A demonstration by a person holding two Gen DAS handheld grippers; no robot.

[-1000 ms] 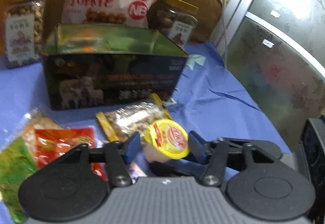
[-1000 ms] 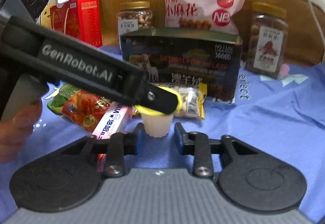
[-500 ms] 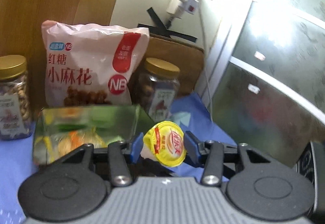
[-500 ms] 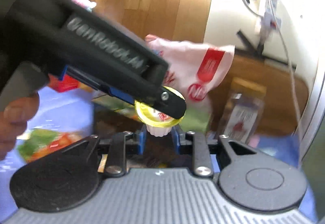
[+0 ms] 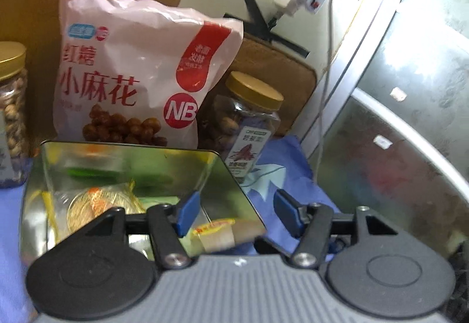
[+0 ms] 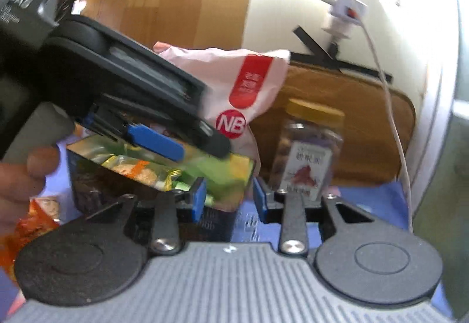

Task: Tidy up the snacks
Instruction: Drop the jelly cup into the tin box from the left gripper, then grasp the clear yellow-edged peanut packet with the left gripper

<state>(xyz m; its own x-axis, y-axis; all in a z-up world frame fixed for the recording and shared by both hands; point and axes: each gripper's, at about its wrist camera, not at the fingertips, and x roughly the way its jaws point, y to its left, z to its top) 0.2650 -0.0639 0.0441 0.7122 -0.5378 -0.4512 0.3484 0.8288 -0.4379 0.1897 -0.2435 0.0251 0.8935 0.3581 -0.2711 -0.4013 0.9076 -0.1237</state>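
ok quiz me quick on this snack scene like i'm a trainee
1. True or false: the left tool is shut on the jelly cup.
2. What stands right behind the tin box? A) pink snack bag B) kettle C) fruit bowl
3. Fill in: the jar right of the bag has a ___ lid.

Key: 1 false, the tool is open and the cup is loose at the tin; 2 A; 3 gold.

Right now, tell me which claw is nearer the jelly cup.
Left. The left claw is open directly above the jelly cup in the tin; the right claw is open outside the tin's corner.
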